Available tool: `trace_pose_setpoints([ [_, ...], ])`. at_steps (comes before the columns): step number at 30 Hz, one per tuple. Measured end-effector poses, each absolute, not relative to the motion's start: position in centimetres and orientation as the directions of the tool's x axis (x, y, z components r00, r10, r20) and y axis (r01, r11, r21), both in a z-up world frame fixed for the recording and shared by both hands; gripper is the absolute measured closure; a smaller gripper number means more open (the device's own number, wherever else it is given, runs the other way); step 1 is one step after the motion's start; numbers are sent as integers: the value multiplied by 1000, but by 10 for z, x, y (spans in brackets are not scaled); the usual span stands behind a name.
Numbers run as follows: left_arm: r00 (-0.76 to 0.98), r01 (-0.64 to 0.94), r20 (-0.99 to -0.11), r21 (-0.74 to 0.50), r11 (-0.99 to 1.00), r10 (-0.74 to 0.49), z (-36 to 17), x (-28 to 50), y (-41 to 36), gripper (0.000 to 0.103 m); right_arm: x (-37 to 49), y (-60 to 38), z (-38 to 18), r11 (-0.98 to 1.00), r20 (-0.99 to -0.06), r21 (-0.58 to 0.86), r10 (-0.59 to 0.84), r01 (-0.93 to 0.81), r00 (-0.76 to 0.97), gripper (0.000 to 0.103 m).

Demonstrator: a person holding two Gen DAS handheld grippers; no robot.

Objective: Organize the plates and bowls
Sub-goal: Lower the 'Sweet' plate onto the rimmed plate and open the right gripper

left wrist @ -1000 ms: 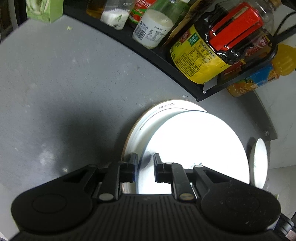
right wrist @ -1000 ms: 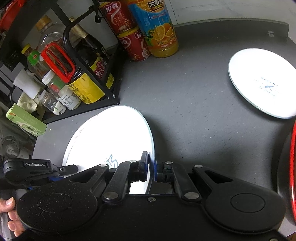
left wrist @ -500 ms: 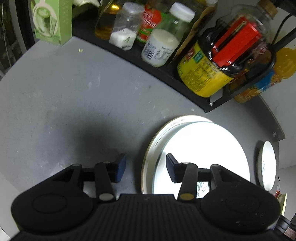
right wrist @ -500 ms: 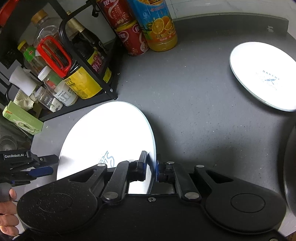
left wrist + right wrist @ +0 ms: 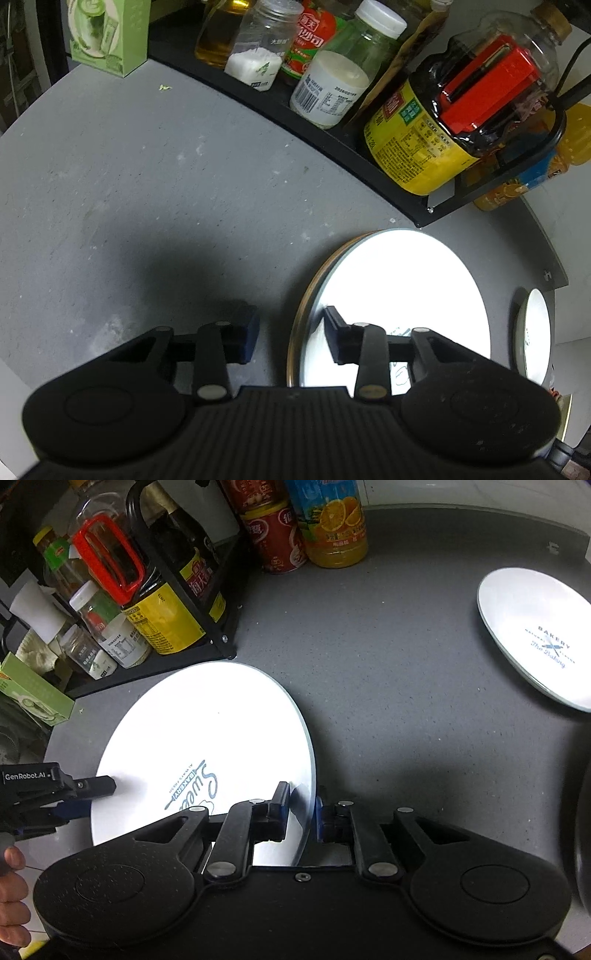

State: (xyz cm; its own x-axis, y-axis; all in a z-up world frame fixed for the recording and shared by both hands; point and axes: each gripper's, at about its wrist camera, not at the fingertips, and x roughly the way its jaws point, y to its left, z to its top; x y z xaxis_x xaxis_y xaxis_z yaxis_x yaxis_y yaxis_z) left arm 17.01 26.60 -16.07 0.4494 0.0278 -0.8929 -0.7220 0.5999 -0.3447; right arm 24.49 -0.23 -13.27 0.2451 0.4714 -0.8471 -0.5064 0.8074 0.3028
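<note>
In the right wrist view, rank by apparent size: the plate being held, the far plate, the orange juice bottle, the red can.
1. Held plate, largest, though nearness to the camera inflates it.
2. Far plate.
3. Orange juice bottle and red can: both cut off by the frame's top edge, so unranked.

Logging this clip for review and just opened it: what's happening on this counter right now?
A person holding two grippers is sorting plates. The right gripper is clamped on the edge of a large white plate by the condiment rack. The left gripper is open, its fingers straddling that plate's rim. A second white plate lies apart on the grey counter.
</note>
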Motion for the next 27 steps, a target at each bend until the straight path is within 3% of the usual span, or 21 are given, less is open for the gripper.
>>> trace_pose_setpoints([
  [7, 425, -733, -904, -318, 601, 40, -157, 175, 262, 69, 248, -3, -131, 820, -865, 289, 445, -494, 232, 77],
  [9, 420, -729, -906, -309, 611, 43, -154, 178, 260, 65, 249, -4, -128, 825, -868, 290, 440, -486, 230, 65],
  [11, 416, -717, -908, -299, 630, 42, -149, 183, 256, 63, 247, -6, -122, 830, -866, 276, 433, -485, 248, 45],
  [15, 432, -688, -900, -293, 664, 50, -136, 190, 247, 54, 244, -11, -109, 824, -857, 253, 434, -507, 278, 37],
  [19, 461, -661, -879, -252, 707, 118, -117, 194, 234, 49, 241, -17, -98, 825, -840, 243, 442, -509, 315, 17],
  [27, 526, -585, -844, -270, 765, 105, -94, 197, 214, 44, 237, -39, -79, 830, -802, 265, 472, -491, 366, 5],
])
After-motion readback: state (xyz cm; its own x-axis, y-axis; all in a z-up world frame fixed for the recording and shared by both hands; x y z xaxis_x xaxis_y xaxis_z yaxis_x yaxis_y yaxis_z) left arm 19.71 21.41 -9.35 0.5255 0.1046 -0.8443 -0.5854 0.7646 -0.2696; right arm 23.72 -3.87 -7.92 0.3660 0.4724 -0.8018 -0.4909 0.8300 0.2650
